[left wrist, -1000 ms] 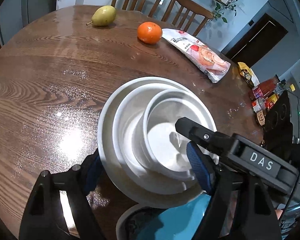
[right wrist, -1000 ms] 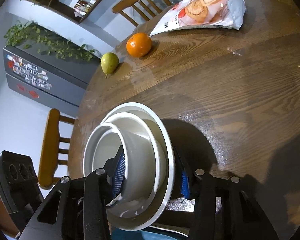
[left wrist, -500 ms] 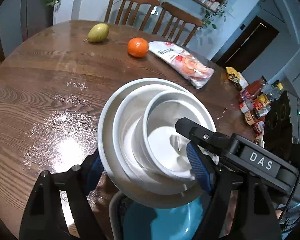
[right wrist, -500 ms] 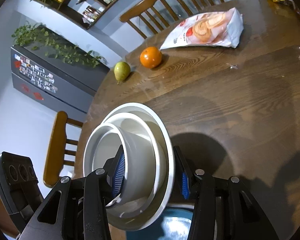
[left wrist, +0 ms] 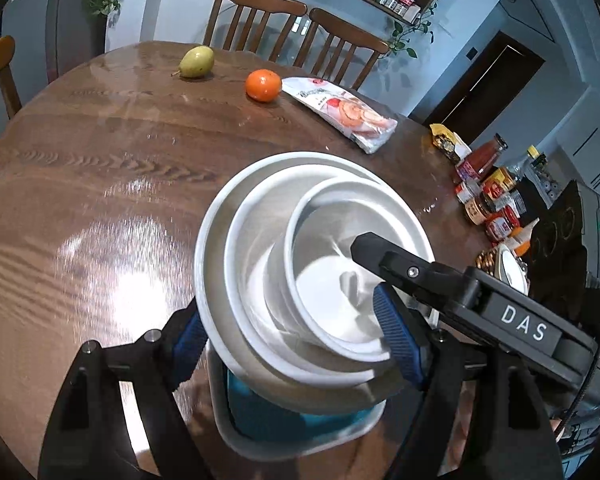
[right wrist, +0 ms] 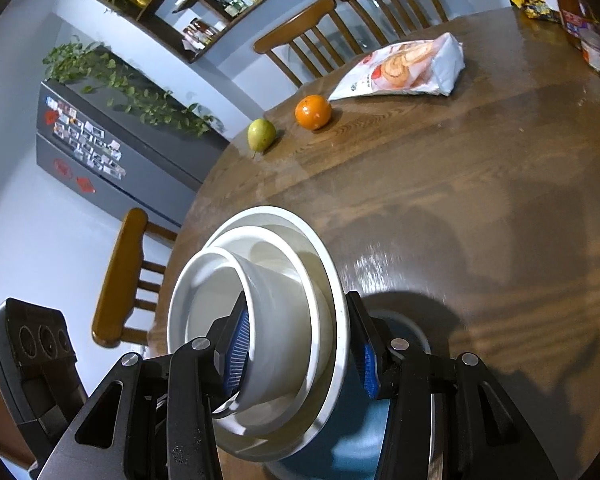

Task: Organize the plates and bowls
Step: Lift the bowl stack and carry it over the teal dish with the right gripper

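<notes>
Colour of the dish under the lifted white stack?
Teal-blue inside with a pale grey-white rim: the dish on the table, clearest in the left wrist view beneath the white stack.

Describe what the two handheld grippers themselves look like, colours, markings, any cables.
Both the left gripper and right gripper have matte black, angular bodies with triangular cut-outs and silver screw heads, and ribbed blue pads line the insides of the jaws. In the left wrist view, the other gripper reaching in bears white "DAS" lettering, and a thin black cable runs by its boxy black housing.
</notes>
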The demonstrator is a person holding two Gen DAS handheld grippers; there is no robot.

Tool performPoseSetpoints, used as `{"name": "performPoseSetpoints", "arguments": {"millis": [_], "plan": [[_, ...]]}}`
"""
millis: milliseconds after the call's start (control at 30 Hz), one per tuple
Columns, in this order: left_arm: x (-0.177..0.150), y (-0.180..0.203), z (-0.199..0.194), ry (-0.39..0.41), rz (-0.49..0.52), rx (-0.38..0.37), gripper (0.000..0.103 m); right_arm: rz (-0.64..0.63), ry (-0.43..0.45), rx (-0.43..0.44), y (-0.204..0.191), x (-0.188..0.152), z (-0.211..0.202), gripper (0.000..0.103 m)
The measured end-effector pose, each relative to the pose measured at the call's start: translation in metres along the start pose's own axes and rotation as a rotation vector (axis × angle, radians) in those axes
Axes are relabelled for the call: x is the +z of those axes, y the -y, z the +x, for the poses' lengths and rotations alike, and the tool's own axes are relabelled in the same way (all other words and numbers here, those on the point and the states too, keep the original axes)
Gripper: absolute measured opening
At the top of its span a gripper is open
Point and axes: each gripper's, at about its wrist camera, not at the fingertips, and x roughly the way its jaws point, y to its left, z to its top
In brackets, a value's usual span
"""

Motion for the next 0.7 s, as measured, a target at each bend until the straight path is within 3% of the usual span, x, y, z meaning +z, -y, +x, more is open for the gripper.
{"name": "performPoseSetpoints", "arguments": {"millis": [300,700], "plan": [[-0.032,-0.003,-0.004,-0.025,-0.017,-0.024,0.077,0.004,-0.005,-0.029,0.003,-0.029,-0.007,0.049],[-0.049,-0.009,0.014,-0.08,-0.034,-0.061,0.077,0.019,-0.021,-0.083,0.018,-0.048,-0.002,0.049]]}}
